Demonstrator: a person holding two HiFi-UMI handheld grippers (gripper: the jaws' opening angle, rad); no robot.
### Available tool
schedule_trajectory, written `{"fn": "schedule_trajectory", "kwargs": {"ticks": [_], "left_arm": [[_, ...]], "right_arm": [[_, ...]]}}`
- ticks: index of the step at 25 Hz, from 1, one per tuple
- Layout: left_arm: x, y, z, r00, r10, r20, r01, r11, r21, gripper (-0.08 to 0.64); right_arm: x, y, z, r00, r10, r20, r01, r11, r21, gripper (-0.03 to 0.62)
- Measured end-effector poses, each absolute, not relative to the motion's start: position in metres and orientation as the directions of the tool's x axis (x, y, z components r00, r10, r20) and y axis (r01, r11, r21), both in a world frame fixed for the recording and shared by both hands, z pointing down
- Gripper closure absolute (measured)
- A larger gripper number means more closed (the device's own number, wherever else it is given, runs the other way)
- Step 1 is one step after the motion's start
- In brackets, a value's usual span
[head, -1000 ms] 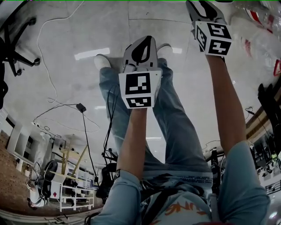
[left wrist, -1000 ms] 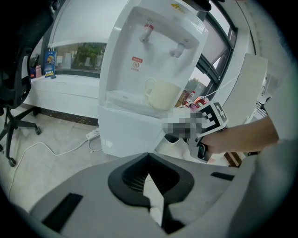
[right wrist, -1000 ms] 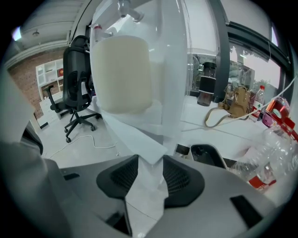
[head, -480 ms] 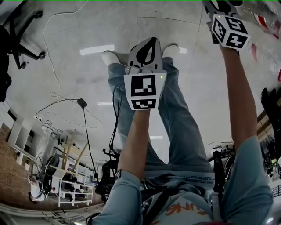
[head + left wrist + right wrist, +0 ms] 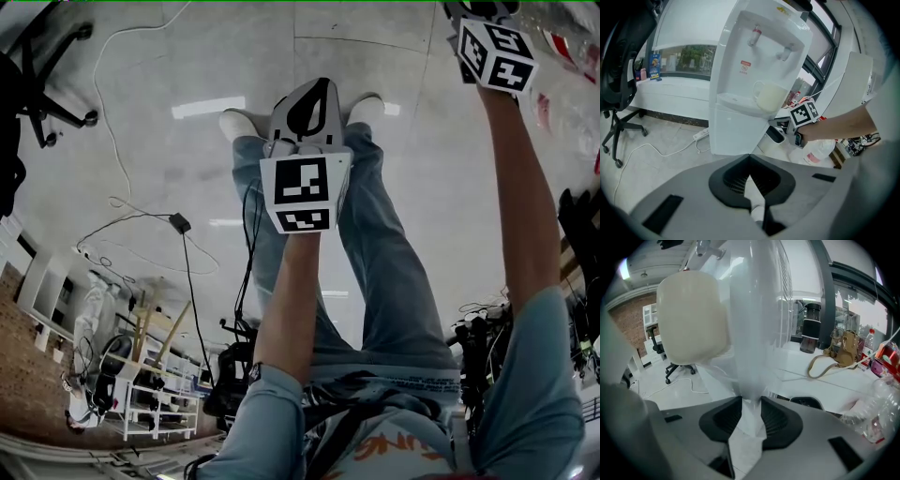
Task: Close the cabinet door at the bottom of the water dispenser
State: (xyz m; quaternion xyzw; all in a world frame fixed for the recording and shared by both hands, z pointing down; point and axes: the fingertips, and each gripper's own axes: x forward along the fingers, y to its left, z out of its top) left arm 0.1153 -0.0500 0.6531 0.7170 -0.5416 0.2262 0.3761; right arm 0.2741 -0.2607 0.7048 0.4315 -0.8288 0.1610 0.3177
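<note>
here the right claw (image 5: 751, 400) is closing around the cabinet door (image 5: 753, 333) edge, the left claw (image 5: 749, 155) pressed together.

Floor: pale, shiny tiles (image 5: 187, 56), with long bright strips of lamp light (image 5: 208, 106) shining back off them.
Window: a wide window (image 5: 679, 58) above a low white ledge, with green outside.
Wall: a red-brown brick wall (image 5: 635, 315) far off.
Chair: a black chair on wheels (image 5: 618, 108) by the window.
Cables: a white cable (image 5: 667, 153) lies across the floor up to a white power strip (image 5: 701, 134).
Shelves: white shelves (image 5: 159, 412), full of small things.
Counter: a white counter (image 5: 820, 385) with a dark bottle (image 5: 810, 333) and a tan bag (image 5: 841, 352) on it.
</note>
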Motion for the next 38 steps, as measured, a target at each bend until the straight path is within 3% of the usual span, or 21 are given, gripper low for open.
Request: {"fn": "schedule_trajectory", "kwargs": {"ticks": [12, 24, 29, 38], "left_arm": [[0.125, -0.058, 0.632, 0.32, -0.631, 0.707, -0.944, -0.148, 0.295, 0.552], [0.119, -0.036, 0.628, 0.36, -0.63, 0.688, -0.929, -0.172, 0.328, 0.552], [0.105, -0.025, 0.615, 0.41, -0.637, 0.653, -0.907, -0.209, 0.365, 0.552], [0.054, -0.018, 0.569, 0.412, -0.644, 0.645, -0.911, -0.27, 0.312, 0.552]], "right_arm": [[0.274, -0.217, 0.691, -0.408, -0.603, 0.685, -0.864, 0.499, -0.075, 0.503], [0.24, -0.151, 0.666, -0.46, -0.574, 0.677, -0.84, 0.528, -0.123, 0.529], [0.214, -0.121, 0.643, -0.474, -0.582, 0.661, -0.797, 0.603, -0.04, 0.549], [0.158, -0.072, 0.601, -0.491, -0.579, 0.651, -0.809, 0.58, -0.095, 0.549]]}}
